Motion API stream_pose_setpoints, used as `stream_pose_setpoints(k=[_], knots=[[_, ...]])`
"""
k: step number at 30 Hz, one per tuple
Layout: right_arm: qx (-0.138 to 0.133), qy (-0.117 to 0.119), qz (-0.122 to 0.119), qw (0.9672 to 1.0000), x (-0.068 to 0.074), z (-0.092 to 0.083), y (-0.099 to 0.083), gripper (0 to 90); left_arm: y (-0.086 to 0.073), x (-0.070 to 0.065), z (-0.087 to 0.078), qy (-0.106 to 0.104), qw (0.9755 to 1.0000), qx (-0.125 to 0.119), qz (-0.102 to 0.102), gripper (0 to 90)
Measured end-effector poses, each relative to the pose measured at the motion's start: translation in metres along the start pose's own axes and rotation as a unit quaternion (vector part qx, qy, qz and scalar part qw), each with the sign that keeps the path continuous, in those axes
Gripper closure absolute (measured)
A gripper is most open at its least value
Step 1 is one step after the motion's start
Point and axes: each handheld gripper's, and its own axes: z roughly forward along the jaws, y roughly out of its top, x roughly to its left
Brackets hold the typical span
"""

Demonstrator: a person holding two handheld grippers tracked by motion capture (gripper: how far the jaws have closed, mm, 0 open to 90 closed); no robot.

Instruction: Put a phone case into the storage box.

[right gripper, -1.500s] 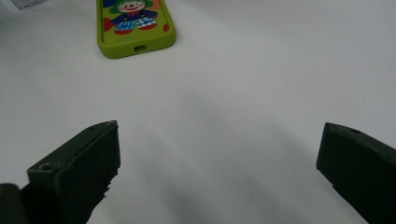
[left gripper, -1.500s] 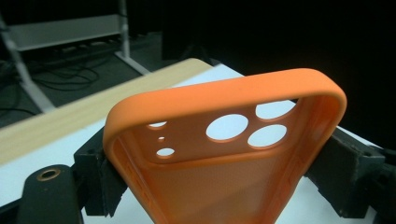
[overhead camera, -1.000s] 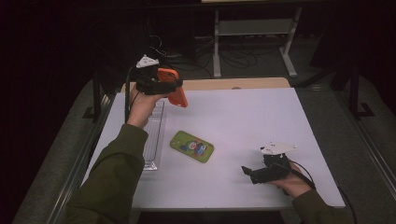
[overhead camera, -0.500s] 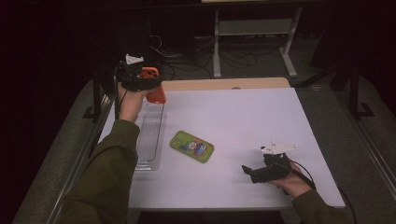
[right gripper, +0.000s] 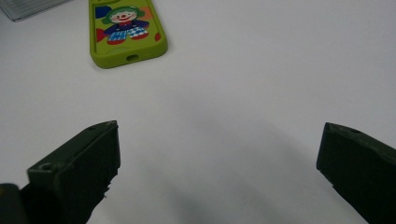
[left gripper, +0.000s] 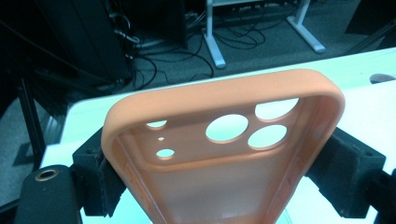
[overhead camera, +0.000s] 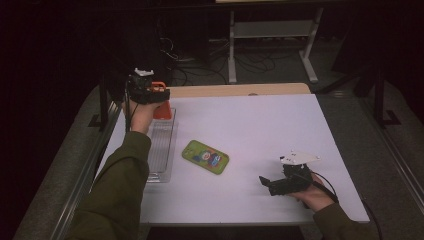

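A: Far left first: the left gripper (overhead camera: 159, 93) is up over the far end of a clear plastic tray (overhead camera: 161, 150), forearm in an olive sleeve (overhead camera: 122, 180) stretched forward along the table's left edge.

B: And it's carrying something. That's an orange phone case (left gripper: 224, 154), soft matte rubber by the look of it, rounded corners, with a stippled inner face. Three large round camera cutouts and a few small holes beside them.

A: Jaws are clamped on its two long sides, black pads pressing in. From above, the case (overhead camera: 161, 102) hangs down below the gripper toward the tray's far end. Whether it touches the tray I can't tell.

B: The tray itself is see-through and ribbed, long and narrow, lying along the left of the white table (overhead camera: 260, 130).

A: Moving right, mid-table: a green phone case (right gripper: 126, 28) lying flat, glossy, with a cartoon clown printed on it, green hair, checked outfit. No readable writing.

B: Right side now. The right gripper (right gripper: 219, 163) rests low near the table's near edge, hand behind it, pointing left toward that green case but well apart from it.

A: Its jaws stand wide apart with bare white tabletop between them.
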Motion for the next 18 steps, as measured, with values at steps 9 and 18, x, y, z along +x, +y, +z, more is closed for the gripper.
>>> stream_pose_setpoints(k=[9, 18], knots=[[0.000, -0.006, 0.000, 1.0000, 0.003, -0.003, -0.001, 0.0, -0.010, -0.003, 0.015, -0.002, 0.9998, 0.018, 0.003, 14.9], [-0.003, -0.009, -0.004, 1.0000, 0.001, -0.005, -0.002, 0.0, -0.021, -0.005, 0.024, 0.003, 0.9997, 0.022, -0.009, 14.5]])
